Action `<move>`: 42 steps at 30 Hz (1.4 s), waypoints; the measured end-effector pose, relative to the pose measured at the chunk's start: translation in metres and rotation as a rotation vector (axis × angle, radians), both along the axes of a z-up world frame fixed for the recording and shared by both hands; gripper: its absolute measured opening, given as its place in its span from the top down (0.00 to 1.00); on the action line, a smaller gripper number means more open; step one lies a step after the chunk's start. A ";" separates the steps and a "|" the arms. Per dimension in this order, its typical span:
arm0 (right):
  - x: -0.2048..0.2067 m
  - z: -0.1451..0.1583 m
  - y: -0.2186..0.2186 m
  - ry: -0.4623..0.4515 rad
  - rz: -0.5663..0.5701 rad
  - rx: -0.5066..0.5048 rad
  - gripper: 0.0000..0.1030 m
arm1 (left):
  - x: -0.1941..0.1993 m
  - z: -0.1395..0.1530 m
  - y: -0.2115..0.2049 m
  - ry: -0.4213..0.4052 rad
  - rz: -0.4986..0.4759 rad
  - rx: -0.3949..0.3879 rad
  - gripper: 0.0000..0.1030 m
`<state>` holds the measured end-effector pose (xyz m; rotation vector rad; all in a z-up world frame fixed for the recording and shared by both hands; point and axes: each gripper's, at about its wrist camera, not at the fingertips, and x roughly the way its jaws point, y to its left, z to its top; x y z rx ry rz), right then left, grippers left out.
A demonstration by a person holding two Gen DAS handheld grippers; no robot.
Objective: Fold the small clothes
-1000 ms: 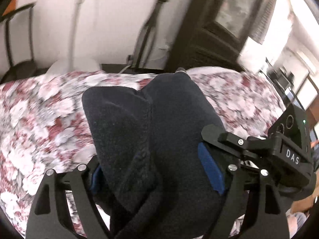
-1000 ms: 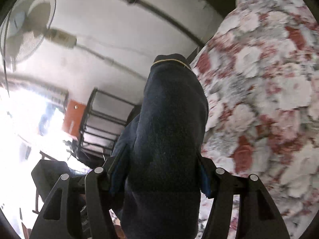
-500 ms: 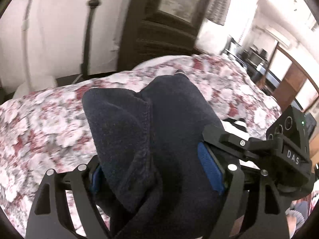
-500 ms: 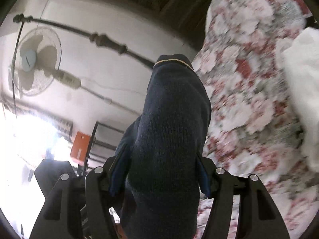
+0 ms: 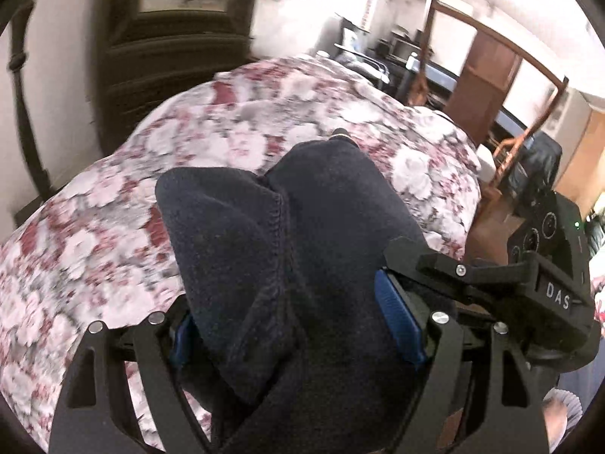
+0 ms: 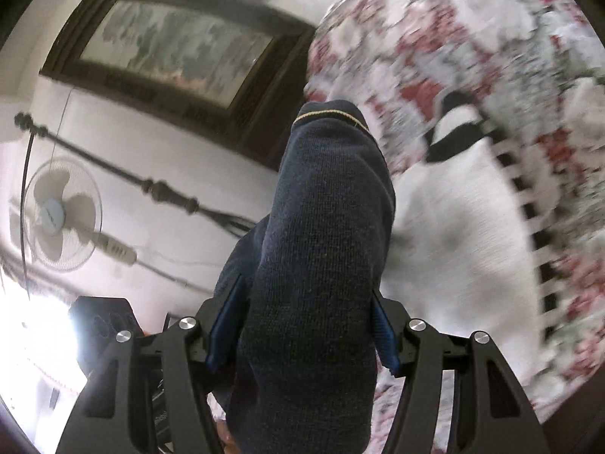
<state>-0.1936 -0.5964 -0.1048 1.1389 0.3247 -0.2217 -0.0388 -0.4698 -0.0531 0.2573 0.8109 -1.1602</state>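
Two grippers, both clamped on the same dark navy knit garment (image 5: 302, 265). Left gripper (image 5: 298, 325): blue pads pressed into a thick bunch of the fabric, fingers (image 5: 397, 321) spread wide by the bulk; a folded flap w/ a stitched seam lies on the left side of the bundle. Right gripper (image 6: 302, 325): fingers (image 6: 382, 325) squeezing a narrower roll of the garment, which sticks out fwd and ends in a thin yellowish trim line. Garment is held up above the bed (image 5: 245, 121), w/ floral red-and-white cover. In the right wrist view a white cloth w/ black edging (image 6: 453, 227) lies on the bed just beyond the roll. Fan (image 6: 60, 215) on the wall at left. Background blurred.
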 end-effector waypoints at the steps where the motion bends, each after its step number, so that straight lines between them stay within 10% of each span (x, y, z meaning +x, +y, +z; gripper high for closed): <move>1: -0.005 -0.003 -0.006 0.002 -0.013 0.003 0.40 | -0.006 -0.003 -0.009 -0.003 -0.011 0.006 0.24; 4: -0.018 -0.019 -0.024 0.028 -0.054 0.008 0.40 | -0.012 -0.022 -0.031 0.000 -0.031 0.038 0.21; 9: -0.029 -0.079 -0.046 0.200 -0.094 -0.021 0.45 | -0.012 -0.104 -0.072 -0.007 0.011 0.306 0.04; 14: -0.032 -0.090 -0.052 0.175 -0.072 -0.037 0.46 | 0.006 -0.116 -0.066 0.140 0.034 0.288 0.04; 42: -0.039 -0.060 -0.035 0.273 -0.044 -0.042 0.34 | -0.017 -0.097 -0.028 -0.070 0.070 0.302 0.04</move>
